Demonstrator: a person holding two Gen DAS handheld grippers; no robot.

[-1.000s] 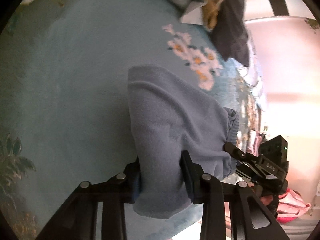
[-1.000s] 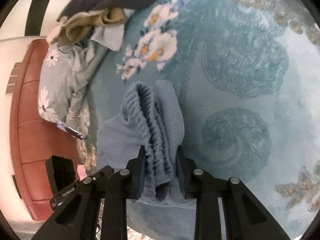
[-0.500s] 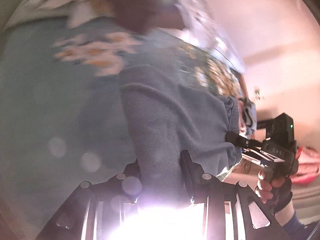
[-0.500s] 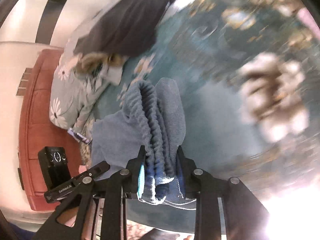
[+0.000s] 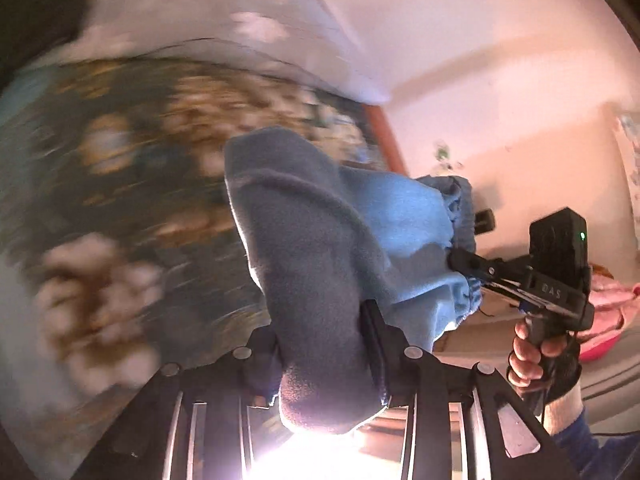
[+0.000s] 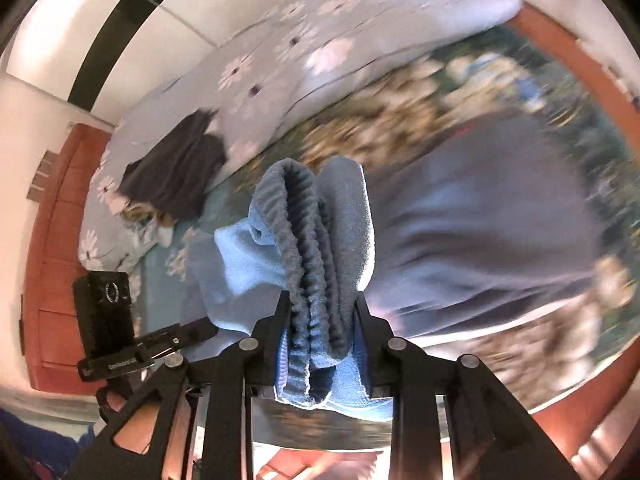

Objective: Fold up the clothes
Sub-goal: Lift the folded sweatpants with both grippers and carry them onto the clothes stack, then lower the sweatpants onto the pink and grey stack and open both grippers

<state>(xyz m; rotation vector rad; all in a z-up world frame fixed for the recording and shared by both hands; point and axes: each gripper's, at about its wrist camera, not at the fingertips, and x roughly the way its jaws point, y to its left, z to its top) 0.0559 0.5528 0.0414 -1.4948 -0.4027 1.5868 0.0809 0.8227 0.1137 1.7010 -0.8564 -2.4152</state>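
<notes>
A blue fleece garment hangs in the air between both grippers, above the teal floral bedspread. My left gripper is shut on a thick fold of the fleece. My right gripper is shut on the bunched, ribbed elastic waistband of the same garment. In the left wrist view the right gripper bites the waistband at the right, with a gloved hand on its handle. The left gripper shows at the lower left of the right wrist view. Both views are blurred by motion.
A dark navy garment lies on a daisy-print quilt at the bed's far side. A grey-purple cloth spreads over the bedspread on the right. A red-brown wooden bed frame borders the bed. Pink cloth lies at the far right.
Both grippers have lifted and swung with the blue fleece garment, off the teal bedspread area toward the bed's edge. The grips have not changed. The scene now blurs with motion.
</notes>
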